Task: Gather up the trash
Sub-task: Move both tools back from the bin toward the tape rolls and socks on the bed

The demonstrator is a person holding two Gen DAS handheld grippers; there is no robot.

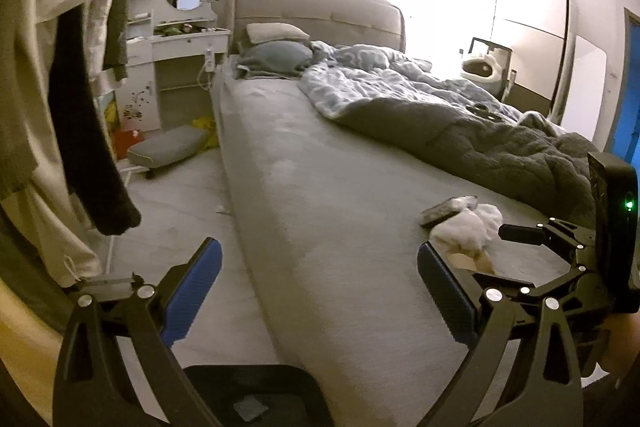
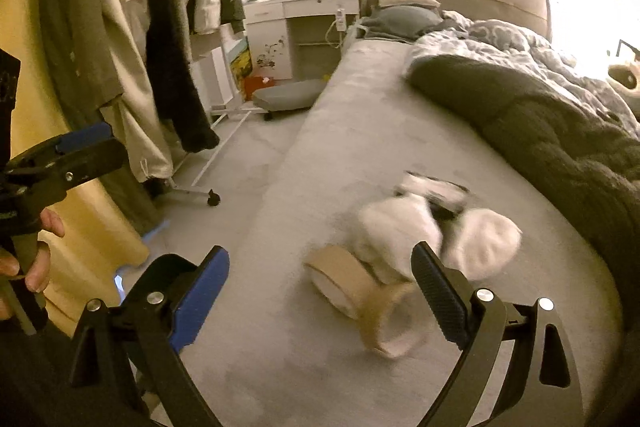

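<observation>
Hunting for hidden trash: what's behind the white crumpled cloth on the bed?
A flat dark packet lies right behind the white cloth, partly overlapped. Beyond is the dark blanket. Anything beneath the cloth is covered.

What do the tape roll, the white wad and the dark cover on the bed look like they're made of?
Tape roll: seemingly brown paper tape on a card core; matte tan band, pale inner ring, though blurred. White wad: probably tissue or soft cloth; crumpled, matte, too blurred to settle. Dark cover: likely fleece or fuzzy quilted fabric; nubby, puffy grey surface.

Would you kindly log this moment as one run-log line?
left gripper open, empty | right gripper open, over cardboard rolls | crumpled tissues on bed
</observation>
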